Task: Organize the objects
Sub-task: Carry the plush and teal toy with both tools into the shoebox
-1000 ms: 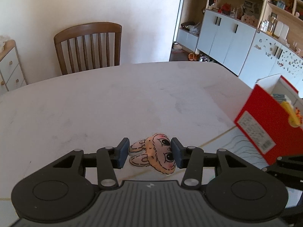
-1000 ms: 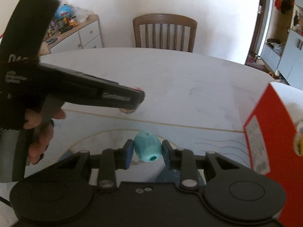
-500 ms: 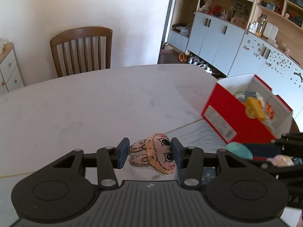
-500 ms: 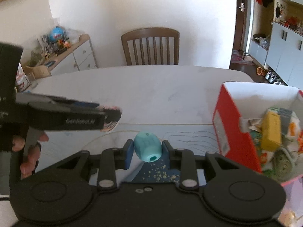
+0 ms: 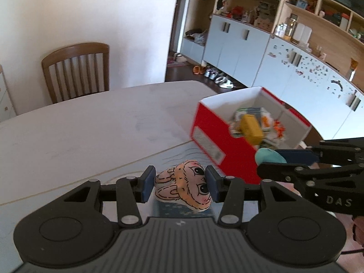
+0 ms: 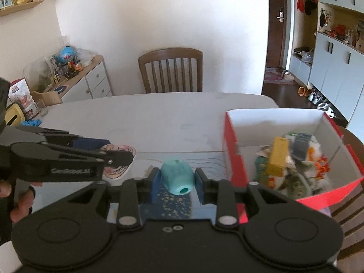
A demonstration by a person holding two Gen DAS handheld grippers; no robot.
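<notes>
Bright daylight, strong fisheye bending at edges, red box (image 5: 227,145) slightly motion-blurred.

We read "DAS" on the right gripper (image 5: 270,159) arm at four o'clock. The left gripper (image 6: 118,157) arm at nine o'clock carries blurred lettering, perhaps "GenRobot.AI". The red box (image 5: 229,150) label is illegible.

L gripper (image 5: 179,187) jaws clamped, tilted down | R gripper (image 6: 177,179) same
</notes>
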